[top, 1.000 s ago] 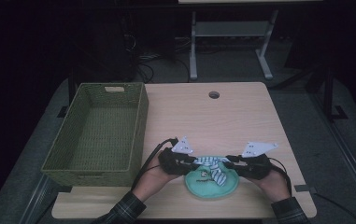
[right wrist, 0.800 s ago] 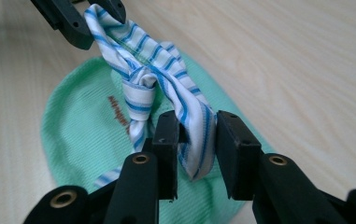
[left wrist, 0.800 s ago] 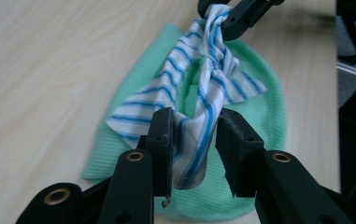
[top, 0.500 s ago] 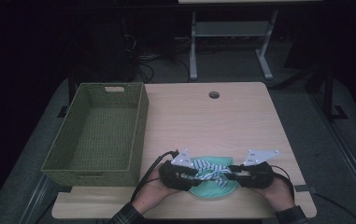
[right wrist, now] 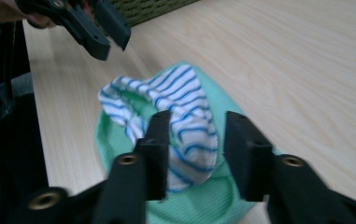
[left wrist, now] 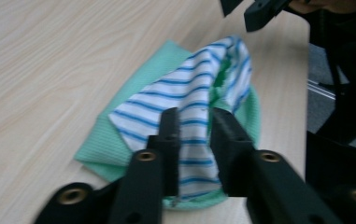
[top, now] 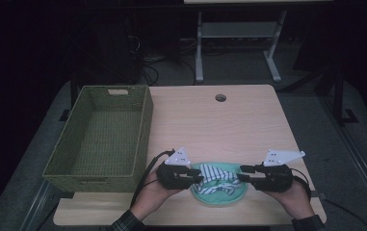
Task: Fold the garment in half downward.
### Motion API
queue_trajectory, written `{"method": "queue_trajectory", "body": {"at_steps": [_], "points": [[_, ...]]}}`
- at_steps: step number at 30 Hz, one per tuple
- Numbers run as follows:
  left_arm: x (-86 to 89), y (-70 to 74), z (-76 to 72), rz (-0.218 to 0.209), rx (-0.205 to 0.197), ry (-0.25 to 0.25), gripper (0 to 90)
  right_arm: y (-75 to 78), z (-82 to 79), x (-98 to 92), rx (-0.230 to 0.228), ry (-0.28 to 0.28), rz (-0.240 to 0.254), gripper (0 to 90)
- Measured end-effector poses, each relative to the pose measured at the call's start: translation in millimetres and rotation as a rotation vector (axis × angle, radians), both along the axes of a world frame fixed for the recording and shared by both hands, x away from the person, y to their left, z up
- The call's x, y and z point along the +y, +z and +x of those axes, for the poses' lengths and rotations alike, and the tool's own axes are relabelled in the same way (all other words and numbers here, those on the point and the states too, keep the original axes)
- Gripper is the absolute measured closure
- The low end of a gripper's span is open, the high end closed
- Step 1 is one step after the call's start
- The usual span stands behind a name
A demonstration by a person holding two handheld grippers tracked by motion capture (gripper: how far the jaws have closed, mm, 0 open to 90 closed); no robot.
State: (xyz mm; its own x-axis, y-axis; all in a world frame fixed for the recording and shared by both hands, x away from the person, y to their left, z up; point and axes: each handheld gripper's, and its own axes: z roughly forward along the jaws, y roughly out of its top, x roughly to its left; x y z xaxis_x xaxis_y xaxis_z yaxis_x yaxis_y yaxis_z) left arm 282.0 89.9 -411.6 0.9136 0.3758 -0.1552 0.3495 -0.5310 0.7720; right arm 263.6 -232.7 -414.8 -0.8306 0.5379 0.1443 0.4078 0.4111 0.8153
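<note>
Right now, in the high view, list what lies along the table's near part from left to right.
green woven basket → left gripper → striped cloth on the green cloth → right gripper

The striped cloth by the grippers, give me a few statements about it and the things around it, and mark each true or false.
1. The striped cloth lies on a green cloth. True.
2. The wicker basket holds the striped cloth. False: the cloth lies on the table, beside the basket.
3. The left gripper has the striped cloth between its jaws, which have just been closing. True.
4. The right gripper reaches into the basket. False: it is at the cloth's other end.
</note>
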Motion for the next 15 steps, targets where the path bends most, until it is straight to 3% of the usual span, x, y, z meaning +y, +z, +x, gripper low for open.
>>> {"method": "queue_trajectory", "body": {"at_steps": [5,10,15], "points": [[-5.3,-4.3,10.5,0.025,0.017,0.017,89.3,-0.6,14.7,9.0,-0.012,0.004,-0.024,88.2],[-10.0,-14.4,12.0,0.053,0.051,0.005,89.4,-8.9,21.6,19.2,0.005,0.028,-0.045,89.7],[-14.2,-22.5,5.7,0.06,0.076,-0.021,89.3,-15.2,14.9,22.7,0.023,0.052,-0.061,89.7]]}}
